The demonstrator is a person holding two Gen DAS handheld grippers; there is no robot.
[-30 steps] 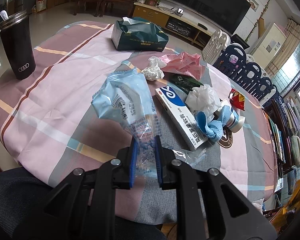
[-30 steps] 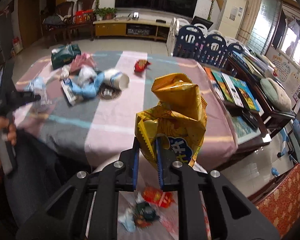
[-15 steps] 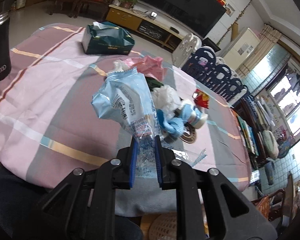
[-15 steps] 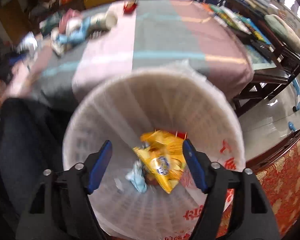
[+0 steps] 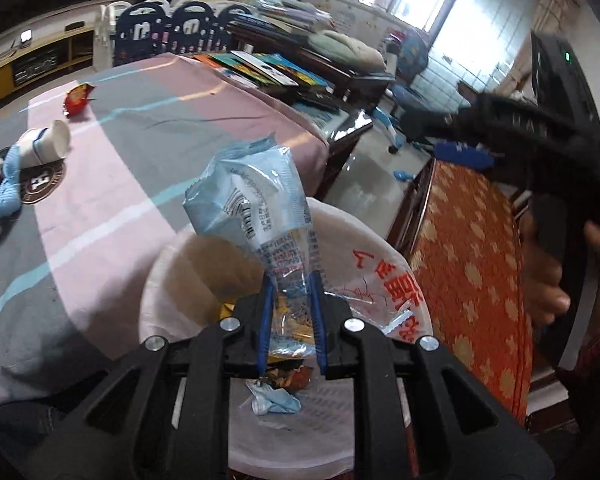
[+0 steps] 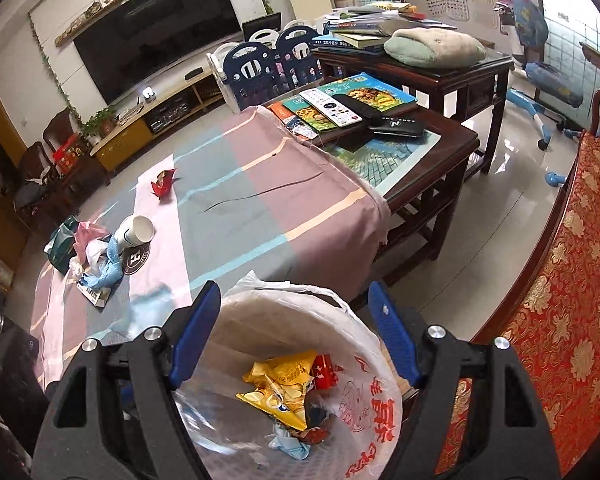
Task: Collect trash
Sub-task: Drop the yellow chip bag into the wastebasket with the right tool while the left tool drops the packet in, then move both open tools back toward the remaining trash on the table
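My left gripper (image 5: 290,320) is shut on a light blue plastic wrapper (image 5: 256,208) and holds it above the white lined trash bin (image 5: 380,264). My right gripper (image 6: 296,336) is open and empty over the same bin (image 6: 364,396). A yellow snack bag (image 6: 284,384) lies inside the bin with other scraps. On the table, a paper cup (image 6: 134,232), a red wrapper (image 6: 163,179) and a heap of tissues and wrappers (image 6: 96,260) remain. The right gripper also shows at the right of the left wrist view (image 5: 540,140).
The table with the striped cloth (image 6: 260,208) stands behind the bin. A dark wooden side table (image 6: 420,152) carries books and remotes. A red patterned seat (image 6: 560,300) is to the right of the bin.
My left gripper swung right from the table to above the bin, still holding the blue wrapper. My right gripper stays open and has risen; the yellow bag lies in the bin.
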